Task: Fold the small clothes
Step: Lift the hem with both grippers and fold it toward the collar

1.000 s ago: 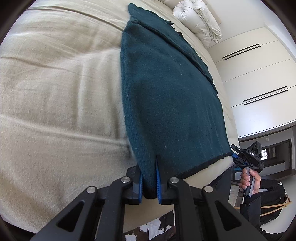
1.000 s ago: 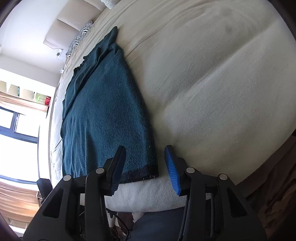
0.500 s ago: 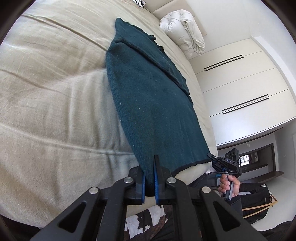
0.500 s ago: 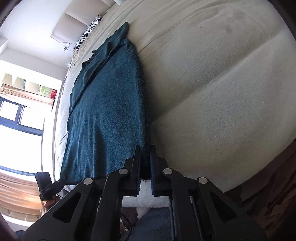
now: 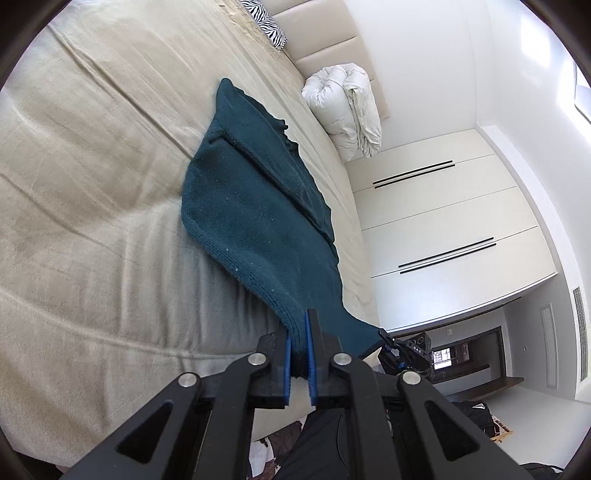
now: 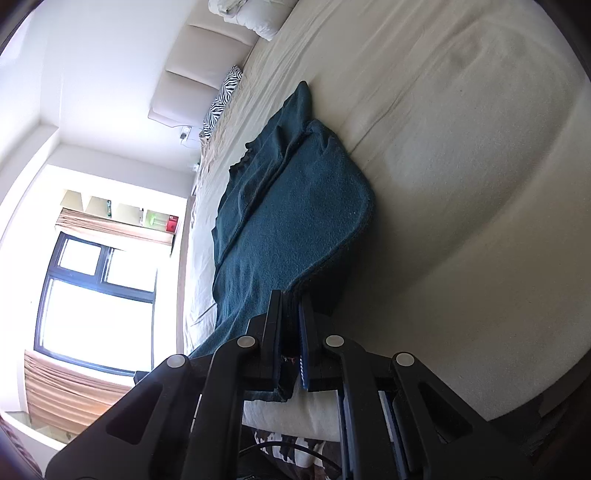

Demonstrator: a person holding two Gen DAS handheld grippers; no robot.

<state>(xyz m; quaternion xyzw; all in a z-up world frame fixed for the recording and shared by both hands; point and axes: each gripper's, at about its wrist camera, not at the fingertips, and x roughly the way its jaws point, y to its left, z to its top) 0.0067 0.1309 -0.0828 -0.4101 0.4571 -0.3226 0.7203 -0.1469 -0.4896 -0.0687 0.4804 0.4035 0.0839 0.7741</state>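
A dark teal knit garment [image 5: 255,206] lies lengthwise on the beige bed [image 5: 92,184], its near end lifted off the sheet. My left gripper [image 5: 299,350] is shut on one near hem corner, the cloth pinched between its blue pads. In the right wrist view the same teal garment [image 6: 291,206] rises toward my right gripper [image 6: 291,332], which is shut on the other near hem corner. The other gripper [image 5: 406,350] shows at the lower right of the left wrist view, holding the far end of the hem. The garment's far part, with its folded-in sleeves, still rests on the bed.
A white rolled duvet [image 5: 347,107] lies against the padded headboard [image 5: 328,48], and a zebra-print pillow [image 5: 269,22] sits beside it. White wardrobe doors [image 5: 443,221] stand beyond the bed. A bright window [image 6: 96,295] fills the left of the right wrist view.
The right gripper closed on the hem corner. Both grippers then rose, lifting the garment's near end off the bed, and both views tilted up toward the headboard.
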